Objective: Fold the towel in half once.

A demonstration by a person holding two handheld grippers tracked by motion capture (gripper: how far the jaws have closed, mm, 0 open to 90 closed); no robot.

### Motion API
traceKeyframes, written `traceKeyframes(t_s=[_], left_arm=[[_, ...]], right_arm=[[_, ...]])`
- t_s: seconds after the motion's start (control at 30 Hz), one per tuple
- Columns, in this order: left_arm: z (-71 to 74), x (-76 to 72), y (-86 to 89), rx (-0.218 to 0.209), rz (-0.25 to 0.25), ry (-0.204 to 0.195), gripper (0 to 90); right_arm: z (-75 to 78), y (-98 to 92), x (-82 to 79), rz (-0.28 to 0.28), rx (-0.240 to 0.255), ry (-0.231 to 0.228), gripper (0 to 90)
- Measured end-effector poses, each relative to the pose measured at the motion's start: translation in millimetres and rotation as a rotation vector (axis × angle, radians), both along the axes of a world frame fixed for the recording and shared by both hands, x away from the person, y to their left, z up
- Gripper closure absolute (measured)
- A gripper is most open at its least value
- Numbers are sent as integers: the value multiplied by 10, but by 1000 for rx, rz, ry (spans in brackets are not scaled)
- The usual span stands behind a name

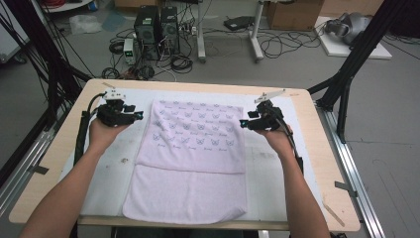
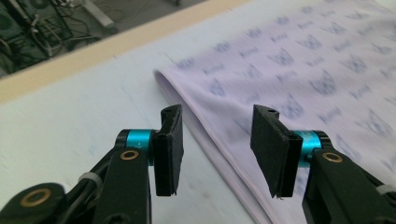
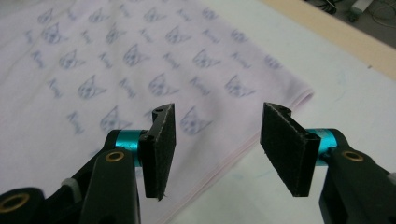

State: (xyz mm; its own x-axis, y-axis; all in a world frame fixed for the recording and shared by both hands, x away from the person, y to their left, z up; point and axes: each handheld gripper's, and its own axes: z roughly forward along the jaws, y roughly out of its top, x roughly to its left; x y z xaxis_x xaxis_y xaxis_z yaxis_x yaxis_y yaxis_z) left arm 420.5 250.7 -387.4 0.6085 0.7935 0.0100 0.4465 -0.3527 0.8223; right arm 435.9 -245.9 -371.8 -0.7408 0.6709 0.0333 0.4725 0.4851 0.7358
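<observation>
We see a pale lilac towel (image 1: pixel 193 158) lying flat on the white mat (image 1: pixel 111 173) that covers the wooden table (image 1: pixel 54 148). It is folded over itself: an upper layer printed with small blue animal faces and words lies over the far part, and a plain strip of the layer beneath shows at the near edge.

Our left gripper (image 1: pixel 132 117) is held just beside the towel's far left corner. In the left gripper view its jaws stand apart with nothing between the pads, and the folded left edge of the towel (image 2: pixel 299 93) runs on the mat under and beyond the gap, with the rounded corner ahead of the left pad.

Our right gripper (image 1: pixel 246 123) is held at the towel's far right corner. In the right gripper view its jaws (image 3: pixel 217 149) are also parted and hold nothing; the printed cloth (image 3: pixel 116 70) lies beneath the left pad and the towel's right edge passes under the gap, the right pad standing over bare mat.

Both hands are raised a little above the table, well apart, one at each far corner.
</observation>
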Motion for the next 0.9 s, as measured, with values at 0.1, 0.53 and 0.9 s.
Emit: traceKeyframes(t_s=[0.1, 0.53, 0.9], left_arm=[[-119, -206, -5, 8, -48, 2, 554], [-422, -616, -87, -2, -233, 73, 638], [-550, -779, -140, 51, -324, 102, 633]], right_arm=[[-99, 49, -204, 43, -3, 6, 471], [-441, 167, -700, 136, 8, 94, 519], [-594, 143, -909, 177, 19, 35, 548]])
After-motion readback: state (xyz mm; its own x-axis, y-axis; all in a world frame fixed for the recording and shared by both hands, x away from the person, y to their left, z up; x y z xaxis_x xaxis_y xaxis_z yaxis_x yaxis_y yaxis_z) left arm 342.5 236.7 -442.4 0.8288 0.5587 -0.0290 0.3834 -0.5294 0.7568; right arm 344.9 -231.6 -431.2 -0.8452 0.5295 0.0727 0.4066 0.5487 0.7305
